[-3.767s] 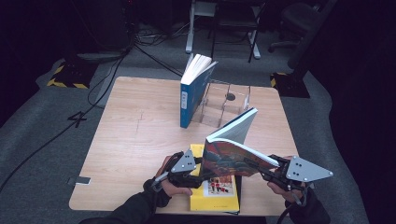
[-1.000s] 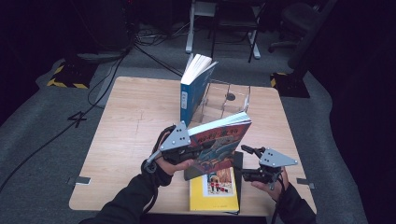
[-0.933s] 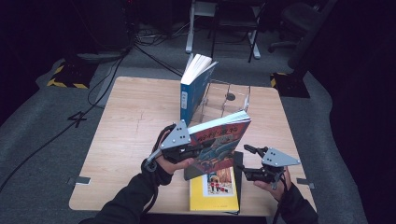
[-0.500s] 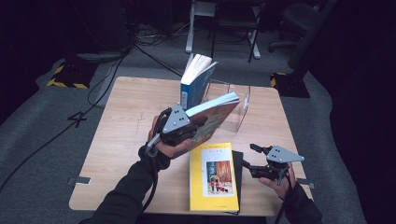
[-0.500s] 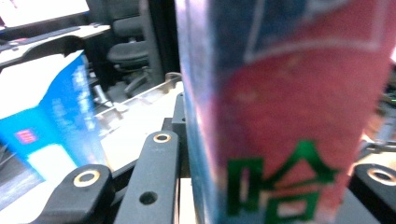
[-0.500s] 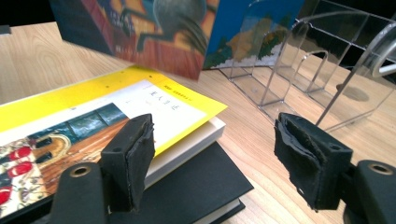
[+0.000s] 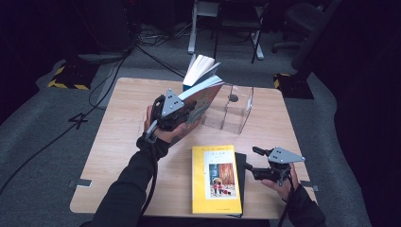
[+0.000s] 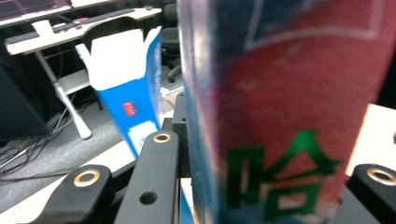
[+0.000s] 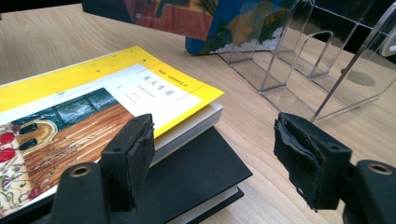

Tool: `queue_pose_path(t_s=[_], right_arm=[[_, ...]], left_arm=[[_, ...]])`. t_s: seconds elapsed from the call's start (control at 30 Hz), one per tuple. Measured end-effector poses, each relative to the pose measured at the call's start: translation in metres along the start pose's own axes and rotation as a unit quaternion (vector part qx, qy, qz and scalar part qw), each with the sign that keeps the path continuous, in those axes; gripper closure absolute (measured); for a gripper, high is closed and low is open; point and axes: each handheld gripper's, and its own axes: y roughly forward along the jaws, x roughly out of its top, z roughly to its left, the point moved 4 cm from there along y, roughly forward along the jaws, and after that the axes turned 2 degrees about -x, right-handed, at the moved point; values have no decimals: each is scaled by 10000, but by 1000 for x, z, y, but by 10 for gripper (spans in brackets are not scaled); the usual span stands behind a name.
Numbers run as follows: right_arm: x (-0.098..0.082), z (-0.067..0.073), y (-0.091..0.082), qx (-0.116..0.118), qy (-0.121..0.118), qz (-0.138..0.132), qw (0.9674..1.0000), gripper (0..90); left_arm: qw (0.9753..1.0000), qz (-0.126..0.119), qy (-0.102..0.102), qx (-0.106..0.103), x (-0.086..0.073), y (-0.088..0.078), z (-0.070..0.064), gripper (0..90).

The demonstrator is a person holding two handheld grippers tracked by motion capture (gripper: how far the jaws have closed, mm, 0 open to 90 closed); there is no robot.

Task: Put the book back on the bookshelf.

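My left gripper (image 7: 191, 111) is shut on a colourful picture book (image 7: 204, 96), held tilted above the table's middle, its top edge against the blue book (image 7: 201, 71) that stands at the clear acrylic rack (image 7: 235, 109). In the left gripper view the book's red cover (image 8: 289, 116) sits between the jaws of the left gripper (image 8: 266, 186), with the blue book (image 8: 126, 88) behind. My right gripper (image 7: 253, 162) is open at the front right, beside a yellow book (image 7: 216, 177) lying on a black book (image 7: 240, 170). Nothing sits between the pads of the right gripper (image 9: 215, 158).
The wooden table (image 7: 123, 127) has bare room at its left and far right. In the right gripper view the yellow book (image 9: 93, 102) overlaps the black book (image 9: 187, 182), with the clear rack (image 9: 299, 60) behind. Chairs, cables and dark floor surround the table.
My left gripper has carried the picture book away from the stack towards the rack and the blue book, uncovering the yellow book. The right gripper has drifted slightly right, still open.
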Motion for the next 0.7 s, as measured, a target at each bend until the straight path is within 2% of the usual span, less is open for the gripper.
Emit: queue_pose_path(t_s=[0.13,0.37,0.4,0.5,0.6,0.7], right_arm=[[-1,1,0,20,-34,54,10000,297],[-2,3,2,83,-97,105,9999,298],[-2,3,2,89,-106,120,9998,298],[-2,3,2,91,-101,120,9998,299],[-3,2,2,104,-92,108,9998,299],[-3,3,3,110,-91,123,9998,300]], left_arm=[[9998,14,-135,162,-2,8,4,737],[9988,32,-298,395,-2,23,3,738],[9981,44,-332,514,-2,29,1,738],[9975,29,-355,612,-1,34,0,738],[9955,-1,-466,826,-3,44,-2,738],[9945,-20,-540,893,-4,49,-2,738]])
